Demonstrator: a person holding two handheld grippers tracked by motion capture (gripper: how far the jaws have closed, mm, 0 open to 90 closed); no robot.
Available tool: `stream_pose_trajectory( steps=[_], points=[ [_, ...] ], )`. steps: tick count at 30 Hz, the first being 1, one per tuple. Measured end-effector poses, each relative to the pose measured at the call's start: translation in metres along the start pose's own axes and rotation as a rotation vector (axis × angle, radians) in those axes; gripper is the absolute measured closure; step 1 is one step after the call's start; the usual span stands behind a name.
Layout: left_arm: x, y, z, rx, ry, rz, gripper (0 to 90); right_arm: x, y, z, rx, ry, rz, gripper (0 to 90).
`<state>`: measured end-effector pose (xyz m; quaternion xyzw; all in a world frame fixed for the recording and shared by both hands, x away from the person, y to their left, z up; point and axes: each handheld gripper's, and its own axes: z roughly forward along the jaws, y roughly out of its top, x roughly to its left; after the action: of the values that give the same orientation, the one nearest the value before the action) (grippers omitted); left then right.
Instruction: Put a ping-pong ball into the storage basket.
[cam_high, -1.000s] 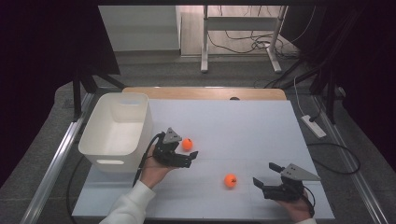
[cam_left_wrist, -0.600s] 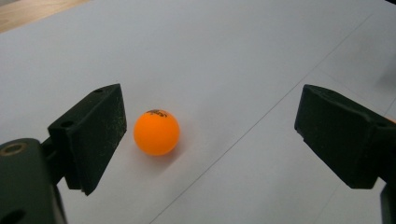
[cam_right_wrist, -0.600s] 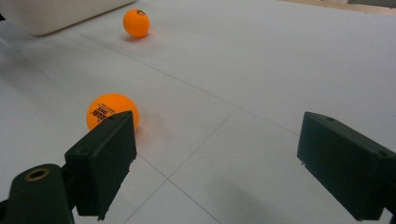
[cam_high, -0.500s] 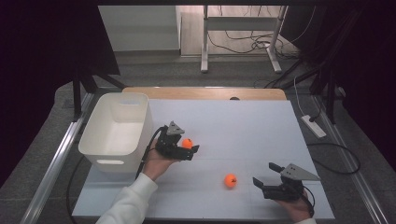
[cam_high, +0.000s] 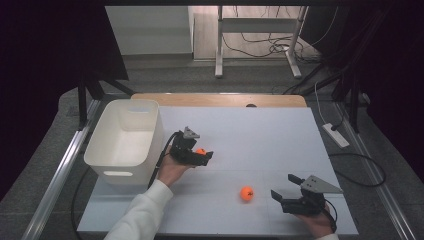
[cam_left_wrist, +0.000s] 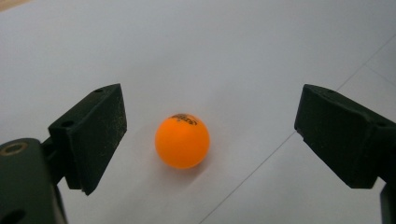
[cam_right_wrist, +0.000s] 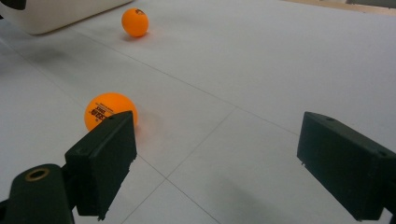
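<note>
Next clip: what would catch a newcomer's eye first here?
Two bright orange balls on the white table. One ball sits between the open jaws of the left tongs, beside the white bin, not yet gripped. The other ball lies toward the near edge, just left of the open right tongs.
</note>
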<state>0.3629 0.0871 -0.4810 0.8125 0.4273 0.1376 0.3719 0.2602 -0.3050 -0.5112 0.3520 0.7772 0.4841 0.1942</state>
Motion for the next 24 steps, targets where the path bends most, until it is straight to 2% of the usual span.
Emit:
stream_pose_trajectory(
  steps=[11,14,24],
  points=[
    [0.007,-0.002,0.012,0.049,0.000,-0.012,10.5,0.000,0.000,0.001,0.003,-0.001,-0.002,11.6],
    [0.011,-0.003,0.019,0.067,0.003,-0.026,10.6,0.001,0.000,0.001,0.007,-0.001,-0.005,11.7],
    [0.019,-0.006,0.030,0.095,-0.011,-0.046,11.5,0.000,0.000,0.001,0.009,-0.008,-0.011,11.6]
  ],
)
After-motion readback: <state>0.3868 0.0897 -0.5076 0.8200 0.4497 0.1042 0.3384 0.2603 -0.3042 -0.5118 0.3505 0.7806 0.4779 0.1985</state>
